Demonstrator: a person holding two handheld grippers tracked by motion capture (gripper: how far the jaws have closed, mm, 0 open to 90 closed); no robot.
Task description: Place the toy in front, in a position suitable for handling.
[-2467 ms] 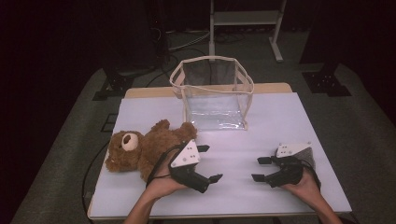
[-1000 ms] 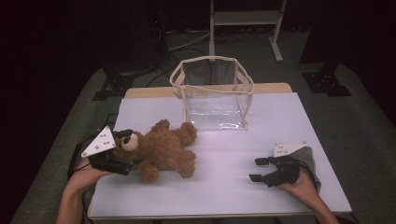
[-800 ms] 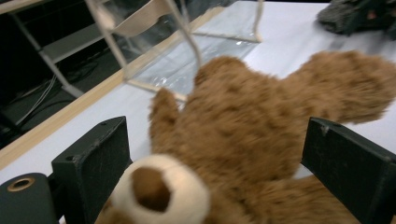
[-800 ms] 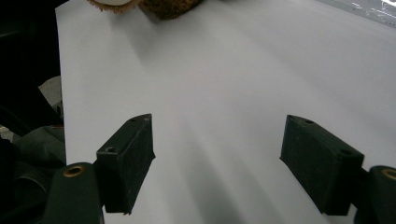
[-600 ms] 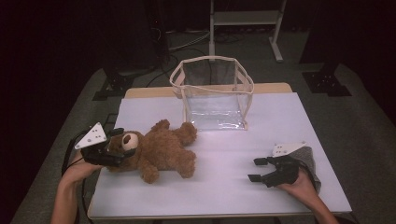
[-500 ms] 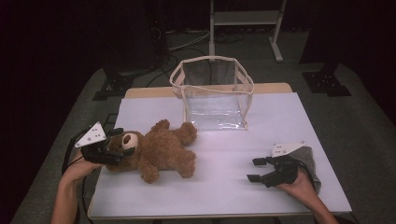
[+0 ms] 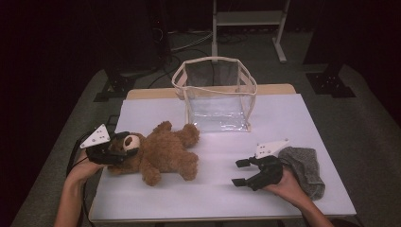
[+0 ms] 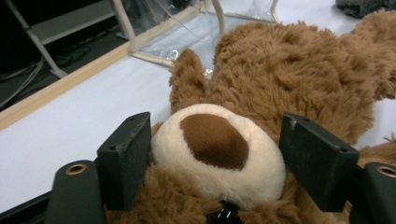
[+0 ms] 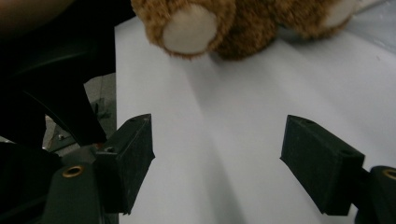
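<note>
The white worktop carried everything, and the teddy bear served as the fixed mark for the rest. The bear lay on its back toward the left edge of the worktop, head pointing left, all of it resting on the surface and none of it lifted. Behind the bear and a little to its right stood the clear bag, upright with its mouth open and nothing visible inside, near the bear's raised paw but apart from it. Well to the right of the bear lay a grey cloth, partly under the person's right hand. The left tool sat at the bear's head, its jaws spread to either side of the cream muzzle, close against the fur but not yet pressed shut on it. The right tool rested well to the right of the bear, just beside the cloth, jaws apart and holding nothing. Judged from this, the work had barely begun: the reach to the bear was made, while the grasp, the lift and, presumably, the placing into the bag all remained.
</note>
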